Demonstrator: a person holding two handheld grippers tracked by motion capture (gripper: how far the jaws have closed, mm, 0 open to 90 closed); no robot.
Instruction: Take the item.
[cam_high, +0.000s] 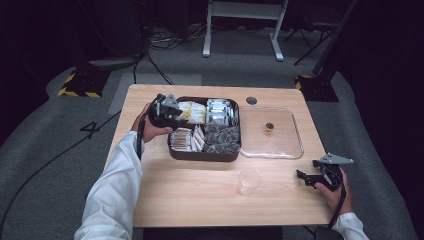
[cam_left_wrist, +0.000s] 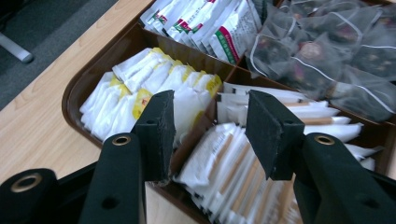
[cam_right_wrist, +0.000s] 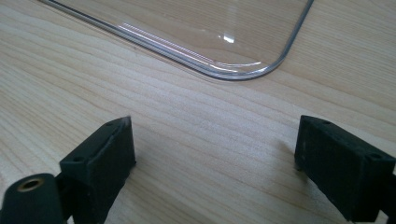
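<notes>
The left gripper (cam_high: 172, 116) is hovering over the brown tray (cam_high: 202, 155) at the table's (cam_high: 200, 200) ten o'clock, its jaws standing part open above the white sachets (cam_left_wrist: 219, 158), gripping nothing. The right gripper (cam_high: 309, 178) is resting at four o'clock, jaws gaping wide and empty, facing the clear lid (cam_right_wrist: 243, 70). A plastic cup (cam_high: 248, 181) is standing at six o'clock of the tray.
</notes>
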